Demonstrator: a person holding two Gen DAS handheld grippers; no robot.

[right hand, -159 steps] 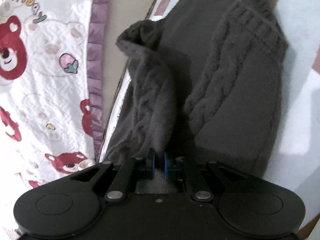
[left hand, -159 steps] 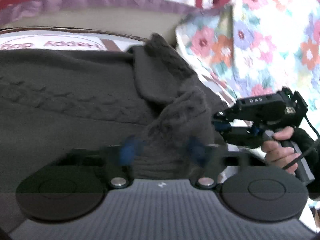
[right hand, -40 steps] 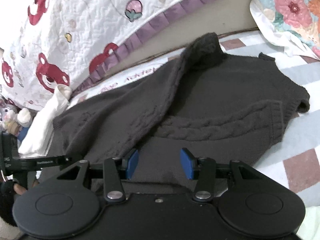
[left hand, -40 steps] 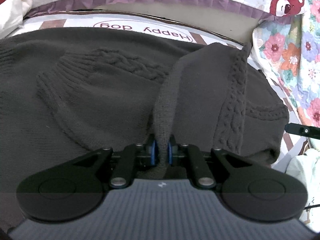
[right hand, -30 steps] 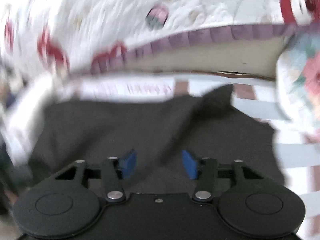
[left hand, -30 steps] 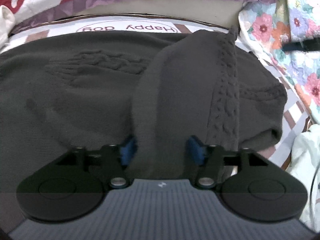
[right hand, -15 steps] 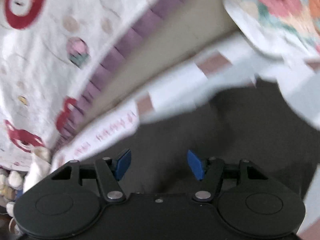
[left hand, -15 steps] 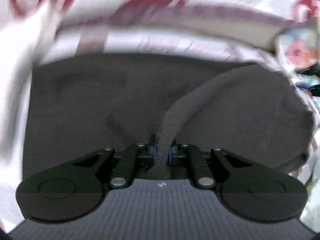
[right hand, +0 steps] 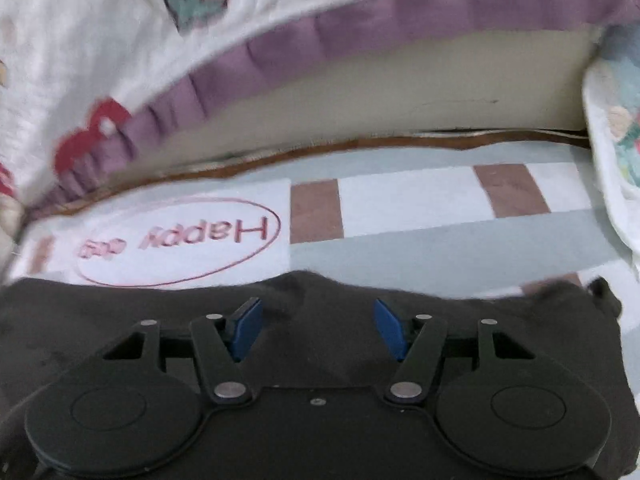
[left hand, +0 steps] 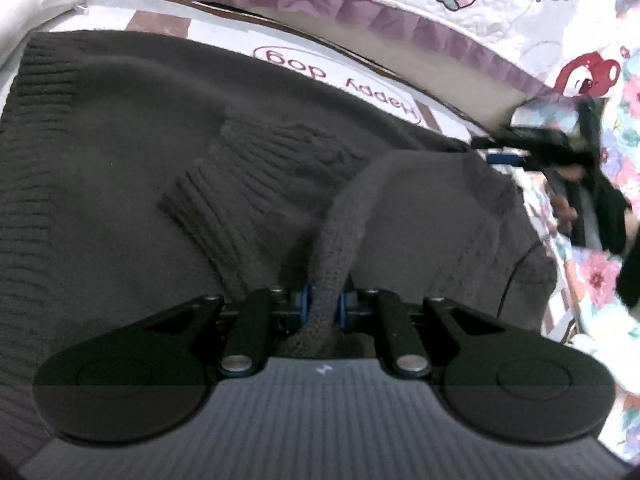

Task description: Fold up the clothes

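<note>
A dark grey cable-knit sweater [left hand: 120, 152] lies spread over a checked sheet, one ribbed sleeve cuff [left hand: 208, 208] folded onto its body. My left gripper [left hand: 323, 308] is shut on a raised fold of the knit that arches up and away to the right. At the right edge of the left wrist view, the right gripper [left hand: 504, 157] hovers over the sweater's far edge, a hand behind it. In the right wrist view the right gripper [right hand: 316, 330] stands open just above the sweater's edge [right hand: 312, 280], its blue pads [right hand: 244, 328] clear of the fabric.
The checked sheet [right hand: 420, 204] carries a "Happy dog" oval print [right hand: 180, 240]. A white quilt with red bears and a purple ruffle [right hand: 360, 24] hangs behind, over a beige mattress side. Floral bedding [left hand: 600, 276] lies to the right.
The left gripper let go of one fold, slid sideways and shut on another fold of the sweater. The right gripper, still open, swung over and came down to the sweater's far edge.
</note>
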